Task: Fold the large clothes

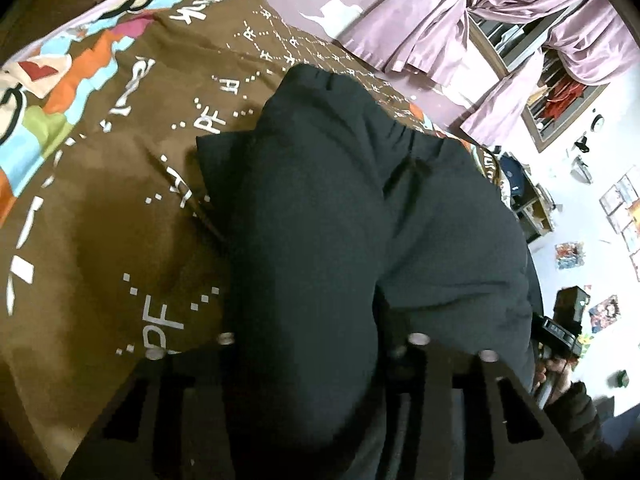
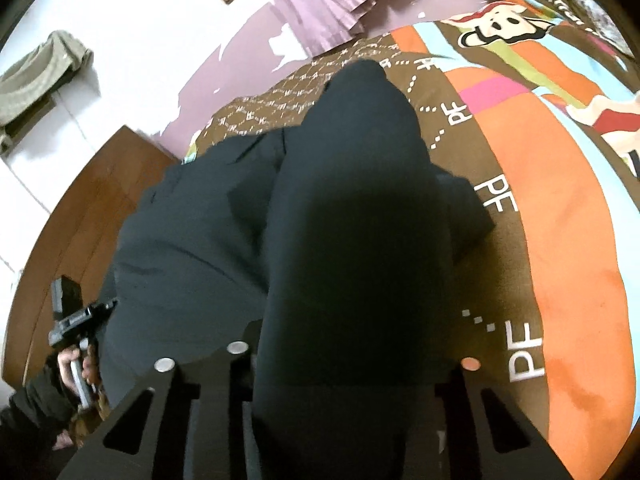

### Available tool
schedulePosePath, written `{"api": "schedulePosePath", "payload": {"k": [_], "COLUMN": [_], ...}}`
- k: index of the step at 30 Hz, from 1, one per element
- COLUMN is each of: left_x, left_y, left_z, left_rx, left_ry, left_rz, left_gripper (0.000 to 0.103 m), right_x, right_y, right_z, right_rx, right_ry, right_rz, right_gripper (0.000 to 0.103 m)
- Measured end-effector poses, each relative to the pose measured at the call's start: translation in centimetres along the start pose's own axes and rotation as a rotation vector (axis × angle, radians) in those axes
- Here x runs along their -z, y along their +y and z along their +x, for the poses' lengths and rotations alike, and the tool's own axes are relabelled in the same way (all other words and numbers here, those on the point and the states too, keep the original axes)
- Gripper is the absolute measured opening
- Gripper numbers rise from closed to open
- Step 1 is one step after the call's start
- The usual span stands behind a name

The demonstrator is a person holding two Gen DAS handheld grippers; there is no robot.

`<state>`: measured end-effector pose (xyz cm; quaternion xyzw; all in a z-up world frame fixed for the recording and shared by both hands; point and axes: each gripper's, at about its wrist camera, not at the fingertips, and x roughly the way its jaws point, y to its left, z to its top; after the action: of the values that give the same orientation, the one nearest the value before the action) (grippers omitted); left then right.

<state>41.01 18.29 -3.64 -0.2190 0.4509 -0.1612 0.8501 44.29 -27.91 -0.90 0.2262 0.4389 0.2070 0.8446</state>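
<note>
A pair of dark trousers (image 1: 320,208) lies on a brown printed bedspread (image 1: 120,200), waistband at the far end, the near end gathered up into both tongs. The left tongs (image 1: 316,360) are clenched on a thick fold of the trousers, which bulges forward from between the fingers. The right tongs (image 2: 352,364) likewise grip a fold of the same trousers (image 2: 320,220), with the cloth running away from them across the bedspread (image 2: 560,240) toward the purple curtain (image 2: 320,4).
</note>
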Motion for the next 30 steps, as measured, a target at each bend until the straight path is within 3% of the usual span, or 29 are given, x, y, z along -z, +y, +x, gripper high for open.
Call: {"api": "schedulePosePath", "payload": {"k": [6, 12, 17, 23, 27, 30], "left_x": [-0.4, -0.1, 1.4, 2.3, 3.4, 4.1], "left_y": [-3.5, -6.9, -7.1, -7.3, -5.5, -4.4], "left_z": [-2.9, -7.0, -11.1, -12.1, -9.7, -8.5], "left_rx": [-0.012, -0.032, -0.015, -0.037, -0.081, -0.110], "left_ry": [-0.038, -0.078, -0.127, -0.113, -0.025, 0.000], "left_rz": [-0.022, 0.018, -0.010, -0.007, -0.009, -0.005], "left_gripper": [0.016, 0.015, 0.015, 0.015, 0.016, 0.020], "right_x": [-0.3, -0.2, 0.6, 2.1, 3.4, 3.4], "right_y": [3.9, 9.1, 11.5, 10.1, 7.9, 6.2], "right_z": [-3.3, -6.9, -9.2, -7.1, -4.6, -4.3], "right_rx": [-0.028, -0.038, -0.048, -0.008, 0.083, 0.085], "right_ry": [-0.052, -0.087, -0.119, -0.065, 0.017, 0.023], "right_rz": [-0.011, -0.097, -0.145, -0.110, -0.062, -0.016], "right_gripper": [0.017, 0.015, 0.015, 0.015, 0.017, 0.021]}}
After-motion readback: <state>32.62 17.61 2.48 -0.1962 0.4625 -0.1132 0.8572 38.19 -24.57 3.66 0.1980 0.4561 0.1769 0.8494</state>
